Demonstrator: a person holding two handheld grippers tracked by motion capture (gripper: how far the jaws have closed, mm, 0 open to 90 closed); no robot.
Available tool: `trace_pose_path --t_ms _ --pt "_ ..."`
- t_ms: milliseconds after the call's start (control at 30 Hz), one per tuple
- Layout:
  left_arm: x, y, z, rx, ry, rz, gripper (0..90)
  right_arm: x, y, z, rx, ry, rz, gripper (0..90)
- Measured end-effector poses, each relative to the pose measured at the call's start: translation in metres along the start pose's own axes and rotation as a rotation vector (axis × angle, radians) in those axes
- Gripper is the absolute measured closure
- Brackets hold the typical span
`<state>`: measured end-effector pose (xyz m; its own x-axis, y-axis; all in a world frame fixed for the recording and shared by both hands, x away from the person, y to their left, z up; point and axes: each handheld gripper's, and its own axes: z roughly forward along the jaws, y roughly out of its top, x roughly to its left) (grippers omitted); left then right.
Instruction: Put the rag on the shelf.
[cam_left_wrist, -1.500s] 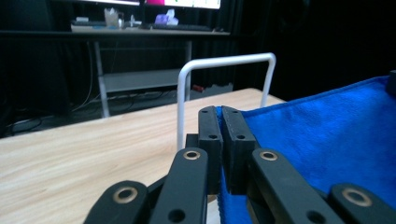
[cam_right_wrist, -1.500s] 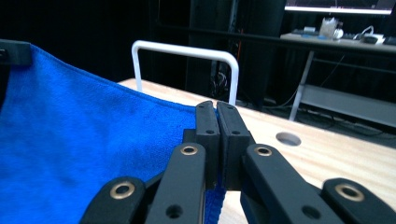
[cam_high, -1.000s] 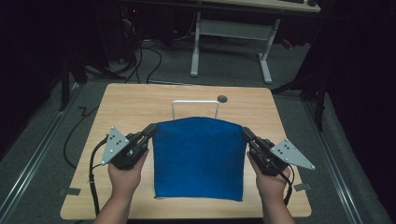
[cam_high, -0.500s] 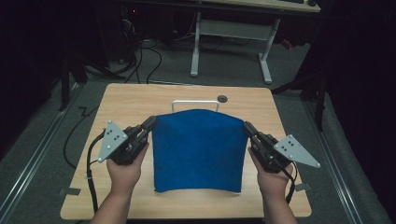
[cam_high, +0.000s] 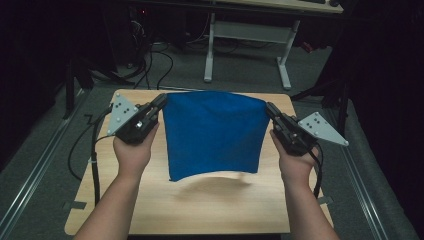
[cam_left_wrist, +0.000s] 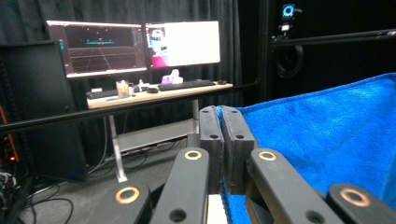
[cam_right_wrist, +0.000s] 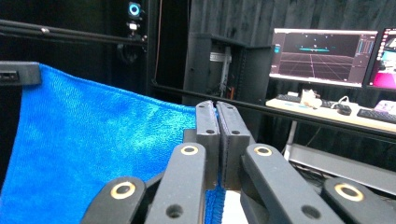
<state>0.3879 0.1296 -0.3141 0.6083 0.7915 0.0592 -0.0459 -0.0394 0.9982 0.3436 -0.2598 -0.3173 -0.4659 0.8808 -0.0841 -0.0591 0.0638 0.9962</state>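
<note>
A blue cloth hangs spread in the air above the wooden table, its lower edge off the tabletop with a shadow under it. My left gripper is shut on the cloth's upper left corner, and my right gripper is shut on the upper right corner. In the left gripper view the closed jaws pinch the blue cloth at its edge, left gripper. In the right gripper view the blue cloth stretches away to the left from the right gripper.
A white-legged desk stands on the floor beyond the table, with cables beside it. Monitors and a keyboard sit on a far desk. Dark curtains ring the area. Rails run along the floor on both sides.
Both grippers have lifted and moved away from me with the cloth. The cloth, which lay mostly on the table, now hangs free above it.
</note>
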Motion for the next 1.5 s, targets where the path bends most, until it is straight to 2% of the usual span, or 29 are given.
trace_pose_path --t_ms 100,200,333,400,467,600,633,833,1000,1033,1067,1133,1167,1300,1333,1367,1400,1467,1500 --pt "0.007 0.002 0.01 0.017 0.005 -0.003 88.4 -0.003 0.002 0.008 0.005 -0.008 0.004 89.1" --pt "0.02 0.001 0.026 0.056 0.027 -0.008 88.4 -0.01 0.002 0.024 0.024 -0.02 0.007 89.1" --pt "0.027 -0.001 0.036 0.078 0.042 -0.005 88.4 -0.016 0.002 0.037 0.045 -0.028 0.016 89.2" --pt "0.036 -0.003 0.047 0.112 0.062 0.003 88.4 -0.022 0.002 0.049 0.06 -0.036 0.025 89.2" --pt "0.041 -0.004 0.053 0.123 0.073 0.004 88.5 -0.026 0.002 0.057 0.07 -0.042 0.031 89.2" --pt "0.049 -0.005 0.063 0.14 0.086 -0.015 88.4 -0.031 0.0 0.07 0.088 -0.053 0.042 89.2" --pt "0.054 -0.006 0.07 0.155 0.091 -0.016 88.4 -0.035 -0.002 0.08 0.106 -0.056 0.053 89.2" --pt "0.07 -0.014 0.091 0.214 0.12 -0.029 88.4 -0.046 -0.01 0.105 0.154 -0.075 0.053 89.2" --pt "0.081 -0.029 0.107 0.282 0.138 -0.042 88.4 -0.055 -0.024 0.127 0.222 -0.084 0.043 89.2" --pt "0.081 -0.029 0.107 0.282 0.138 -0.042 88.4 -0.056 -0.027 0.131 0.237 -0.086 0.042 89.2" --pt "0.083 -0.036 0.112 0.315 0.14 -0.045 88.4 -0.057 -0.03 0.135 0.256 -0.084 0.037 89.2" --pt "0.084 -0.044 0.117 0.347 0.14 -0.047 88.4 -0.059 -0.036 0.141 0.281 -0.085 0.024 89.2" --pt "0.085 -0.047 0.119 0.359 0.137 -0.05 88.4 -0.061 -0.041 0.144 0.298 -0.083 0.034 89.2" --pt "0.084 -0.068 0.126 0.421 0.121 -0.064 88.4 -0.065 -0.057 0.15 0.35 -0.078 0.054 89.2" --pt "0.084 -0.068 0.126 0.421 0.121 -0.064 88.4 -0.065 -0.063 0.151 0.369 -0.077 0.052 89.1" --pt "0.085 -0.08 0.128 0.459 0.107 -0.072 88.5 -0.066 -0.069 0.151 0.382 -0.074 0.06 89.1" --pt "0.085 -0.08 0.128 0.459 0.107 -0.072 88.4 -0.067 -0.073 0.151 0.39 -0.068 0.071 89.2" --pt "0.086 -0.102 0.128 0.524 0.07 -0.103 88.4 -0.068 -0.085 0.15 0.408 -0.059 0.087 89.1" --pt "0.085 -0.107 0.127 0.53 0.065 -0.099 88.4 -0.067 -0.091 0.149 0.423 -0.052 0.091 89.1"
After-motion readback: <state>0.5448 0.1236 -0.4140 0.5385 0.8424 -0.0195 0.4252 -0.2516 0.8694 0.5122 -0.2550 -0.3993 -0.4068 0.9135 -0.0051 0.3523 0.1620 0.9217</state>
